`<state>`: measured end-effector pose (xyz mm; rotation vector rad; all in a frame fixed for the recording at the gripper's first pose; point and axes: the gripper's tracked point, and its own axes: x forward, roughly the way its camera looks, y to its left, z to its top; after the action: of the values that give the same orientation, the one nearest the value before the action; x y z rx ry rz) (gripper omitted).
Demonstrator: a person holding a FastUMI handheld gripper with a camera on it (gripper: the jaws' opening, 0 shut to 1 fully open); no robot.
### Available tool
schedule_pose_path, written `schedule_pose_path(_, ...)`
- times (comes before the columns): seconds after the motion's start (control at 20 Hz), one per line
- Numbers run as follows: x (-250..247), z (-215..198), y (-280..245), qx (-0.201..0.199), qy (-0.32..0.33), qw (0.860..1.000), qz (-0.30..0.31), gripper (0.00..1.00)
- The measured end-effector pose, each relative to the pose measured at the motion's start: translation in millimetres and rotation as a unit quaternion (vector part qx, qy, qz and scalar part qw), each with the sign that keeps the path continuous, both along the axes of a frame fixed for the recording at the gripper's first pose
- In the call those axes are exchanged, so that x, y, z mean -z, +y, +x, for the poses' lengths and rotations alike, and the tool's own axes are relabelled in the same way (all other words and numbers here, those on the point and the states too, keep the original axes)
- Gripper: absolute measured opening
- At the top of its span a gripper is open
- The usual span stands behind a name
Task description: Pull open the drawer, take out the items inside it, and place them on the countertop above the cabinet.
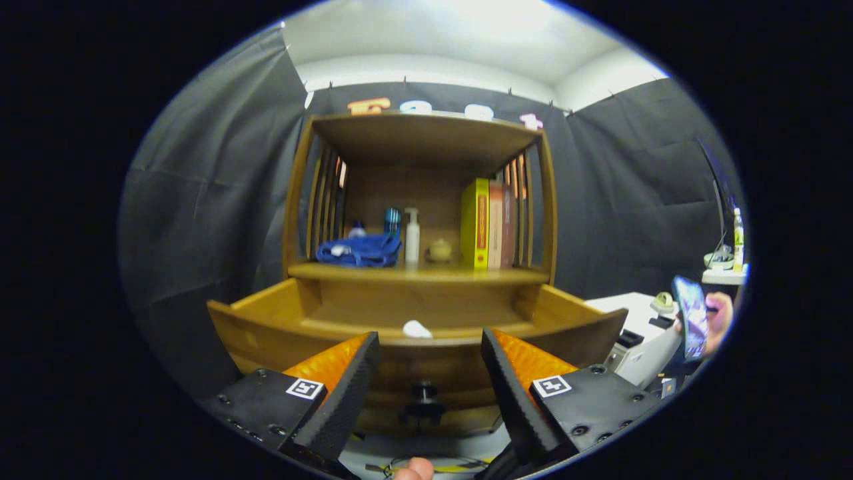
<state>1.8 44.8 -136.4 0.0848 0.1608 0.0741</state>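
A wooden cabinet stands ahead with its drawer [266, 323] pulled out toward me. A small white item [417, 329] peeks over the drawer's front panel, inside the drawer. The drawer's dark knob [424, 393] sits low on the front panel, between my fingers and just ahead of them. My gripper [426, 367] is open, with nothing between the fingers. The countertop [426, 272] above the drawer carries a blue cloth bundle [360, 251], a white pump bottle [412, 235], a small yellowish jar [440, 250] and upright books [488, 224].
A blue cup [392, 217] stands behind the blue bundle. Slatted wooden sides and a top board enclose the shelf space. To the right, a hand [716, 320] holds a phone [691, 316] beside a white table [640, 333] with small items.
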Motion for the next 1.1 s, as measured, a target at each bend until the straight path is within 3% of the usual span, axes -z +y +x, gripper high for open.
schedule_pose_path(0.1,-36,10,-11,0.015,-0.024,1.0,-0.006,0.99)
schedule_pose_path(0.25,-67,29,-25,0.035,-0.006,0.999,-0.035,0.98)
schedule_pose_path(0.35,-83,52,-13,0.019,0.013,0.999,-0.029,0.98)
schedule_pose_path(0.55,-58,107,-20,0.038,0.125,0.991,-0.04,0.98)
schedule_pose_path(0.75,5,144,-4,0.022,0.261,0.964,-0.038,0.99)
schedule_pose_path(0.95,74,143,-11,0.004,0.397,0.911,-0.112,0.99)
schedule_pose_path(1.1,108,154,9,-0.032,0.444,0.886,-0.126,0.99)
